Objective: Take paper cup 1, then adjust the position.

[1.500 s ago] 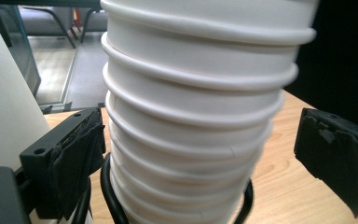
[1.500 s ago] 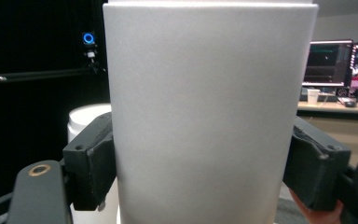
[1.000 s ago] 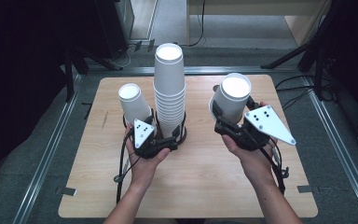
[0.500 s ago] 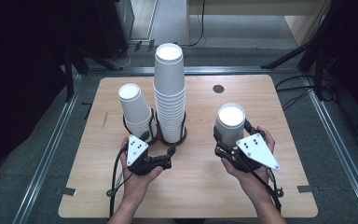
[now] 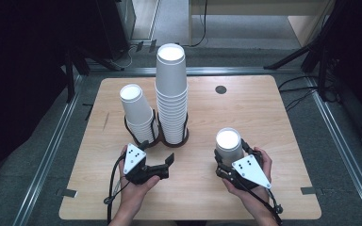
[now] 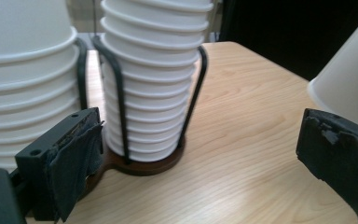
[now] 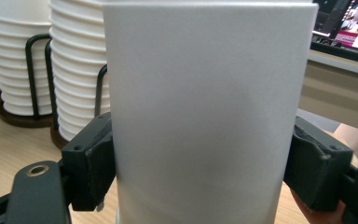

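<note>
A single white paper cup point(image 5: 228, 142) stands upside down at the front right of the wooden table point(image 5: 264, 113), and my right gripper point(image 5: 229, 157) is shut on its lower wall. In the right gripper view the cup point(image 7: 209, 107) sits squeezed between both pads point(image 7: 93, 163). My left gripper point(image 5: 156, 151) lies low at the front left, open and holding nothing, aimed at the wire cup holder point(image 5: 158, 139). That holder carries a short stack point(image 5: 136, 110) and a tall stack point(image 5: 171, 94) of upside-down cups. In the left gripper view the tall stack point(image 6: 151, 84) stands ahead between the wide-apart jaws.
A small dark round disc point(image 5: 221, 89) sits at the table's far right. Metal rails point(image 5: 52, 155) run along both sides of the table, and black stand legs point(image 5: 306, 56) rise behind it. A cable point(image 5: 114, 188) trails from the left gripper.
The right gripper has come down and toward the person with the cup, which now rests low at the table. The left gripper has drawn back a little from the holder.
</note>
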Demonstrator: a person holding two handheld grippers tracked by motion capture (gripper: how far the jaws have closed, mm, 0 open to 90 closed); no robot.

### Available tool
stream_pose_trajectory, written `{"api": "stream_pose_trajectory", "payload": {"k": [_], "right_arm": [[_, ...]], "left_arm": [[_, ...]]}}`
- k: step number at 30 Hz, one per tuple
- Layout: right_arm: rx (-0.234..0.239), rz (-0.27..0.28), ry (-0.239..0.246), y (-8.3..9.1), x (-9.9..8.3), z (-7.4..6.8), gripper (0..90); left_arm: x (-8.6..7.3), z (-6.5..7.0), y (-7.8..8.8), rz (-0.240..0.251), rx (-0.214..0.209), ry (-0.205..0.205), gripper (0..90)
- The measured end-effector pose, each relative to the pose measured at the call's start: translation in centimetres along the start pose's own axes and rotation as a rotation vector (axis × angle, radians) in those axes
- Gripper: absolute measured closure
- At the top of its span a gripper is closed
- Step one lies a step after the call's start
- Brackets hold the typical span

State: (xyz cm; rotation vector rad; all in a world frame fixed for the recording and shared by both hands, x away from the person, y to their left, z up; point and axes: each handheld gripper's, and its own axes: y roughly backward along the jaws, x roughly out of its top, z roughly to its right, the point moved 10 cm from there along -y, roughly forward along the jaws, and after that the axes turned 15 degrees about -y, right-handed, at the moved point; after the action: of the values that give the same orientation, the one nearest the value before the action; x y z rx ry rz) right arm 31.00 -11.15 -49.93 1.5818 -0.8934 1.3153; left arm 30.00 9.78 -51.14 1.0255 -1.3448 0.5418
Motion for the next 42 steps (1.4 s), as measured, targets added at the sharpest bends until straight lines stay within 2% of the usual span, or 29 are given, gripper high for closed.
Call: {"api": "stream_pose_trajectory", "payload": {"k": [2, 7, 12, 18, 23, 26, 28, 29, 32, 39, 42], "right_arm": [[-0.003, -0.004, 0.022, 0.0, -0.4, -0.3, 19.8], [-0.024, -0.005, 0.110, -0.1, -1.3, -0.9, 19.7], [-0.056, 0.009, 0.182, -0.3, -1.6, -1.1, 19.7], [-0.040, 0.024, 0.283, -0.4, -2.3, -2.6, 19.6], [-0.032, 0.037, 0.362, -0.5, -2.8, -3.7, 19.7], [-0.021, 0.041, 0.384, -0.4, -3.0, -4.2, 19.8], [-0.009, 0.032, 0.377, -0.3, -3.0, -4.4, 19.8], [0.005, 0.033, 0.371, -0.2, -2.9, -4.6, 19.8], [0.016, 0.043, 0.397, -0.1, -2.7, -5.1, 19.8], [0.041, 0.043, 0.424, 0.0, -2.9, -6.4, 19.9], [0.050, 0.039, 0.428, 0.0, -3.0, -6.8, 19.9]], "left_arm": [[0.4, 0.7, 0.0, 0.002, -0.023, -0.015, 1.0], [1.5, 1.8, 0.5, 0.023, -0.075, -0.011, 1.0], [2.0, 2.8, 0.7, 0.025, -0.115, -0.027, 1.0], [2.4, 4.1, 0.4, 0.022, -0.162, -0.036, 1.2], [2.0, 5.6, 0.0, 0.002, -0.224, -0.061, 1.2], [2.0, 6.5, -0.2, -0.005, -0.255, -0.078, 1.2], [1.9, 6.9, -0.3, -0.011, -0.267, -0.080, 1.2], [1.9, 7.0, -0.3, -0.011, -0.271, -0.081, 1.2], [1.9, 7.1, -0.3, -0.013, -0.282, -0.078, 1.2], [2.1, 7.5, -0.1, -0.009, -0.308, -0.080, 1.3], [2.3, 7.8, 0.1, 0.003, -0.326, -0.088, 5.8]]}}
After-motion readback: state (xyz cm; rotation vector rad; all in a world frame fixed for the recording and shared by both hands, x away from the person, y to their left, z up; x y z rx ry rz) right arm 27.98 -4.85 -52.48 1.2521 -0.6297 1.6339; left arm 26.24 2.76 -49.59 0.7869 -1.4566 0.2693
